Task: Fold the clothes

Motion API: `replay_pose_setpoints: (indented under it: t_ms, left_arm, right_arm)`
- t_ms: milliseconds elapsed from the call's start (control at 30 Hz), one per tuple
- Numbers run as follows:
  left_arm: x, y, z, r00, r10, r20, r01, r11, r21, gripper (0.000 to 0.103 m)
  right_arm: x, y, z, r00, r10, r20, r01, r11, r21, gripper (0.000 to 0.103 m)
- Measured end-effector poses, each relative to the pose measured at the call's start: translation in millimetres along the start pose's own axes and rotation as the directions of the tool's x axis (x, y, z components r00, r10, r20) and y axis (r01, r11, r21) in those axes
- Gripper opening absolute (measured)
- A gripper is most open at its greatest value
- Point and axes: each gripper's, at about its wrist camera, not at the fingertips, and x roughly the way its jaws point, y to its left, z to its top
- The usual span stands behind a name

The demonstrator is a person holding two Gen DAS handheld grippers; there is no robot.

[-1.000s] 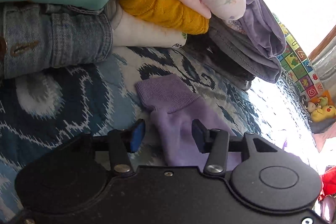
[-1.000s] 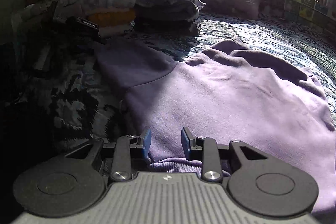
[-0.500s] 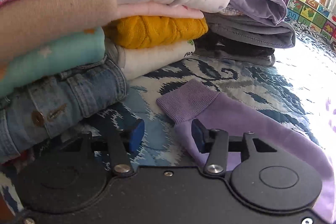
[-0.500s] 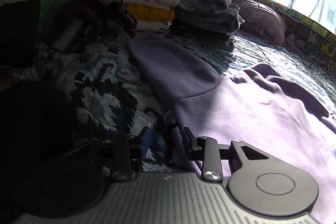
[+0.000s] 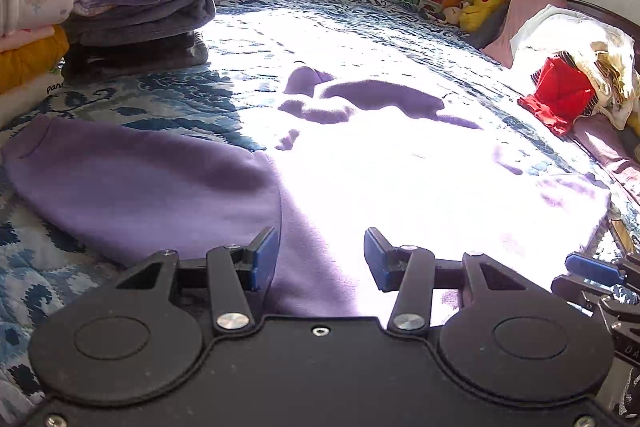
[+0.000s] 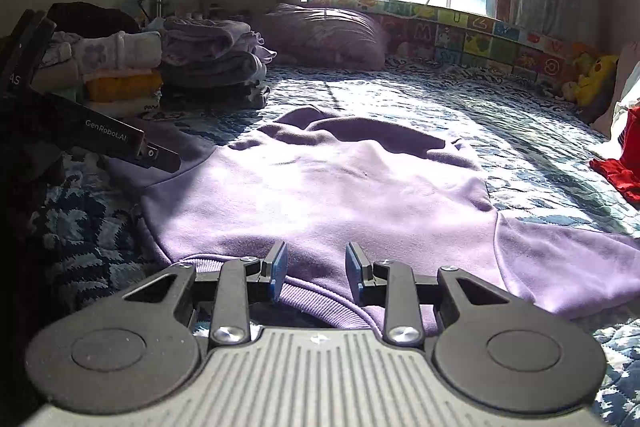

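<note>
Both pairs of blue-padded fingers are standing apart with nothing between them: the left gripper (image 5: 320,259) is hovering over the purple sweatshirt (image 5: 168,187) where one sleeve is joining the body, and the right gripper (image 6: 316,267) is sitting just above the ribbed hem (image 6: 332,301) at the near edge of the bed. That sweatshirt is lying flat on the blue patterned quilt (image 6: 400,95), its body spreading across the middle of the bed, its hood (image 6: 352,135) pointing toward the far edge under the window, and its sleeves reaching out toward the left and right sides; strong sunlight is washing out much of the fabric in the left wrist view. Along the left side of the bed, stacks of folded clothes (image 6: 200,67) are sitting well apart from the garment's body, with the left sleeve's cuff (image 5: 24,143) ending near them. At the far edge, a purple pillow (image 6: 324,35) is resting against a colourful alphabet mat (image 6: 480,35), and a yellow plush toy (image 5: 482,7) is sitting in the far right corner. Near the right edge, a red garment (image 5: 560,95) is lying beside a pile of pale cloth (image 5: 580,43).
</note>
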Motion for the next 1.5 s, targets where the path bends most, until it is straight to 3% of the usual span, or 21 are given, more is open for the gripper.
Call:
replay_pose_setpoints:
  t_ms: [33,67,100,167,233,333,467,567,700,900,1000,1267,1500]
  left_arm:
    - [13,-4,-10,0.998,0.032,-0.055,-0.032,0.999,-0.001,0.049]
    - [16,-10,-23,0.997,0.06,-0.047,-0.059,0.998,0.019,0.049]
    - [19,-16,-36,0.996,0.087,-0.035,-0.086,0.996,0.04,0.051]
    - [11,-39,-46,0.987,0.162,-0.012,-0.157,0.97,0.188,0.051]
    - [2,-42,-42,0.984,0.177,-0.032,-0.167,0.965,0.202,0.053]
    - [-10,-33,-32,0.994,0.106,-0.028,-0.103,0.989,0.11,0.053]
    - [-11,-41,-16,0.998,0.07,-0.001,-0.069,0.993,0.101,0.053]
    - [3,-42,-4,0.999,0.05,-0.013,-0.049,0.995,0.086,0.053]
    - [29,-31,19,0.999,0.031,-0.035,-0.028,0.997,0.068,0.053]
    - [79,4,83,1.0,-0.006,-0.03,0.006,1.0,-0.008,0.053]
    - [111,23,119,1.0,-0.016,-0.019,0.015,0.998,-0.053,0.053]
    - [195,67,186,0.995,-0.086,-0.056,0.07,0.968,-0.242,0.051]
    - [249,79,211,0.979,-0.171,-0.108,0.131,0.943,-0.305,0.05]
  right_arm:
    - [14,-8,-6,0.998,-0.01,-0.065,0.011,1.0,0.007,0.033]
    - [26,-13,-13,0.992,-0.023,-0.124,0.022,1.0,-0.005,0.033]
    - [30,-9,-21,0.99,-0.041,-0.135,0.033,0.998,-0.059,0.033]
    - [21,7,-27,0.99,-0.088,-0.114,0.067,0.982,-0.175,0.034]
    - [9,11,-25,0.989,-0.079,-0.123,0.057,0.983,-0.174,0.035]
    - [-5,6,-17,0.997,-0.014,-0.08,0.005,0.994,-0.11,0.032]
    - [-6,0,9,1.0,-0.017,0.011,0.018,0.997,-0.073,0.034]
    - [17,-12,19,0.999,-0.042,-0.001,0.042,0.997,-0.066,0.036]
    - [46,-43,29,0.997,-0.018,-0.076,0.019,1.0,0.006,0.036]
    - [71,-103,72,0.997,0.025,-0.067,-0.015,0.989,0.149,0.036]
    - [95,-145,101,0.997,0.055,-0.048,-0.04,0.964,0.261,0.036]
    - [192,-237,156,0.995,0.011,-0.098,0.032,0.904,0.427,0.036]
    - [266,-266,167,0.985,0.029,-0.168,0.052,0.888,0.458,0.039]
